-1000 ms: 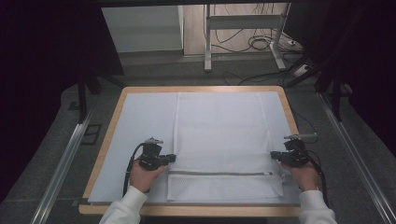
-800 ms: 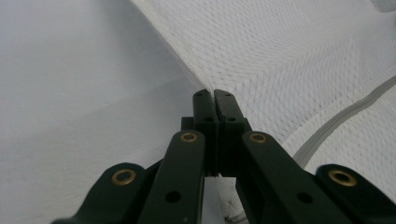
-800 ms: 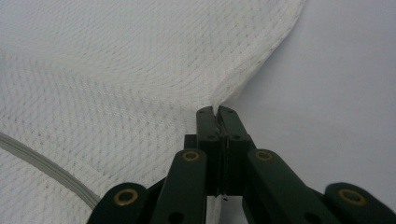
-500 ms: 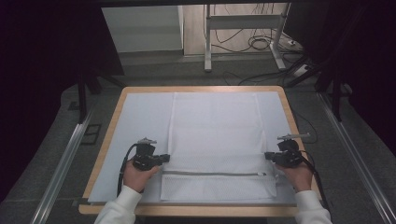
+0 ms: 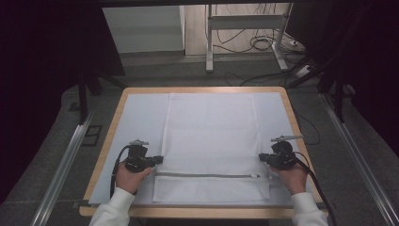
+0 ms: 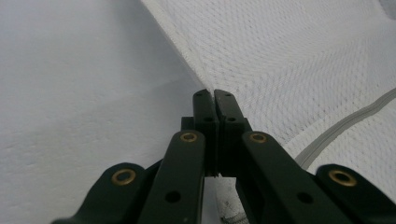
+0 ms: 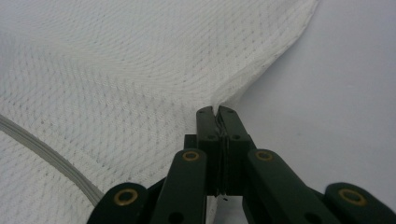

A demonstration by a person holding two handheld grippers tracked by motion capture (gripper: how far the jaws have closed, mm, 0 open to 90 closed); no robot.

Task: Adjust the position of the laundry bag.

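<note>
A white mesh bag (image 5: pixel 211 134) lies flat on the pale mat (image 5: pixel 141 117), its grey zipper (image 5: pixel 207 175) running across near the front edge. My left gripper (image 5: pixel 160 159) is shut on the bag's left hem just above the zipper. In the left gripper view the jaws (image 6: pixel 214 93) pinch the hem, with mesh (image 6: pixel 289 60) and zipper (image 6: pixel 345 123) to their right. My right gripper (image 5: pixel 261 158) is shut on the right hem. In the right gripper view its tips (image 7: pixel 216 110) clamp the mesh edge (image 7: pixel 116 70), and the zipper (image 7: pixel 46 151) crosses at lower left.
The mat covers a wooden-rimmed table (image 5: pixel 107 136). Metal rails (image 5: pixel 66 165) run along both sides of the table. A desk frame and loose cables (image 5: pixel 263 44) stand on the floor beyond the far edge. Bare mat flanks the bag on both sides.
Both hands have slid to the left across the table, and the bag has shifted left with them. Both grips are unchanged.
</note>
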